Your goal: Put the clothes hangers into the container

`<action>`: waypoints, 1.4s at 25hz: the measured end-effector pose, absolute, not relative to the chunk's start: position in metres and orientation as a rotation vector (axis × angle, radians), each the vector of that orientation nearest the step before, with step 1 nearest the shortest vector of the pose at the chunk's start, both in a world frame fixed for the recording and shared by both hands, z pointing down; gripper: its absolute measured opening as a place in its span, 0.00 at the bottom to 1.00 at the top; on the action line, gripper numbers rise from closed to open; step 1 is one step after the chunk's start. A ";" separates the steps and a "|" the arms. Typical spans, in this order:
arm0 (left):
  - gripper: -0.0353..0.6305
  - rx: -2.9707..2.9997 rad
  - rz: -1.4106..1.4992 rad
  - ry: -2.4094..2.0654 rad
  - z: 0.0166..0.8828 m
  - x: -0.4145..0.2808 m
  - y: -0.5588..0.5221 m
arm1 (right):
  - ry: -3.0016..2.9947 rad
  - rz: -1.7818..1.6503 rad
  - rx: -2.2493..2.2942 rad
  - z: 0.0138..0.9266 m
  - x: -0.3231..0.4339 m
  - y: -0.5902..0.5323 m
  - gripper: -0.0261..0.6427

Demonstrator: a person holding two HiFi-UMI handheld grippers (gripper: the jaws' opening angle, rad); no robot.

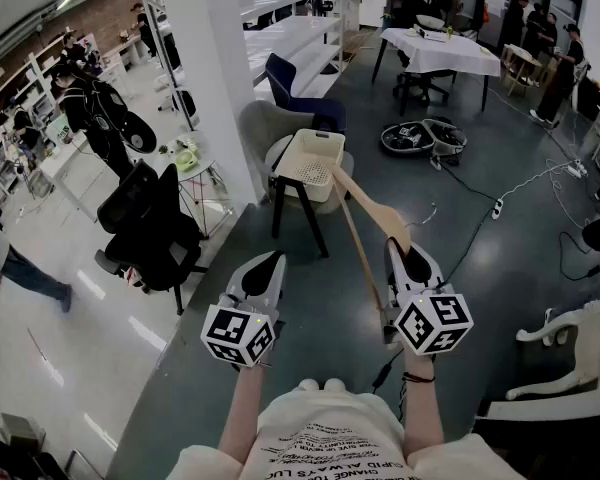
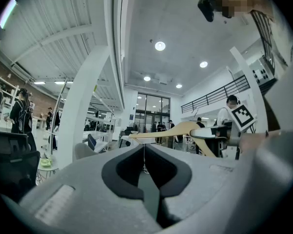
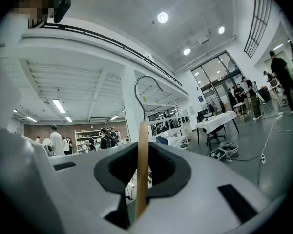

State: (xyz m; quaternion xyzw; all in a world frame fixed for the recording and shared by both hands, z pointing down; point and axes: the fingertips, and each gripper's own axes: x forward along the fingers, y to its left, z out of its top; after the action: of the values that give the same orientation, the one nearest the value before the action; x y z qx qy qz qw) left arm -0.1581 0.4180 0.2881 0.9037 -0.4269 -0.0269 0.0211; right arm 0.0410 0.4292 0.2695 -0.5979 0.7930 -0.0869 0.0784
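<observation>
Hanger, wooden, is clamped edge-on in the right tool, whose jaws are narrow and pressed on the wood. It sticks out toward the cream basket on the small table, well apart from it. The left tool has its jaws together with nothing between them. To do this well, carry the hanger over the basket's mouth first. Then tip one end down so it clears the rim (the hanger looks about as long as the basket is wide). Let go only once it's inside. The left tool could steady the basket.
</observation>
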 end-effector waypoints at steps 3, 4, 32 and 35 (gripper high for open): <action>0.09 2.798 -0.085 -1.328 0.290 -0.155 0.417 | 2.378 -0.261 -1.790 0.271 0.044 0.429 0.12; 0.09 2.796 -0.083 -1.330 0.290 -0.155 0.417 | 2.379 -0.262 -1.789 0.272 0.045 0.428 0.12; 0.09 2.729 -0.059 -1.421 0.306 -0.121 0.361 | 2.383 -0.320 -1.739 0.285 0.097 0.351 0.12; 0.09 2.712 -0.041 -1.423 0.314 -0.121 0.342 | 2.392 -0.354 -1.733 0.296 0.096 0.329 0.12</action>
State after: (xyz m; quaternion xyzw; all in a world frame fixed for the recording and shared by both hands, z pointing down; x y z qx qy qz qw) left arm -0.1208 0.3418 0.3137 0.8848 -0.4641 -0.0135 0.0394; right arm 0.0959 0.3287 0.2956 -0.5805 0.8013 -0.1187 0.0832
